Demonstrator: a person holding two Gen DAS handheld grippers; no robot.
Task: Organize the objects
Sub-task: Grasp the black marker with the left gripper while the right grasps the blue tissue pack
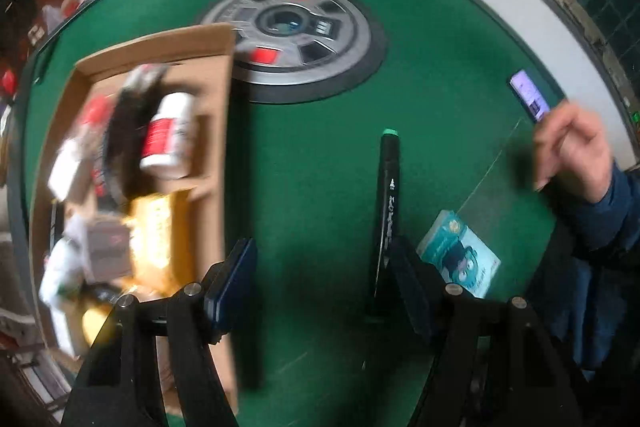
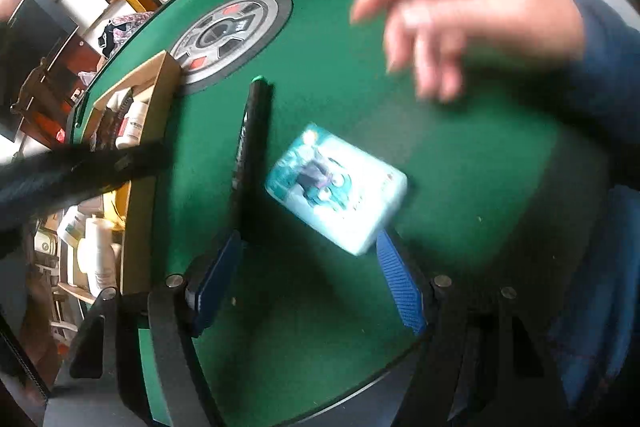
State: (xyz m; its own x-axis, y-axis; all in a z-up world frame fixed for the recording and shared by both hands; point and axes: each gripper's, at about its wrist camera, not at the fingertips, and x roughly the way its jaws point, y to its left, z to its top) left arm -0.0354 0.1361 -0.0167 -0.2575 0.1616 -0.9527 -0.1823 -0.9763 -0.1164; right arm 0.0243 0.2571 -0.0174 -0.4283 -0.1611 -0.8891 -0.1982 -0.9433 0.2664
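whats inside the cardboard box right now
The cardboard box holds a white bottle with a red label lying beside a dark object, plus other white containers lower down. Blur and overlap hide what lies beneath them.

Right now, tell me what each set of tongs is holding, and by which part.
Nothing. The left tongs and right tongs are both open and empty; the black marker and teal card pack lie free on the green table.

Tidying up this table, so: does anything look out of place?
Yes. A black marker and a teal packet lie loose on the green table, while the other items sit in the cardboard box.
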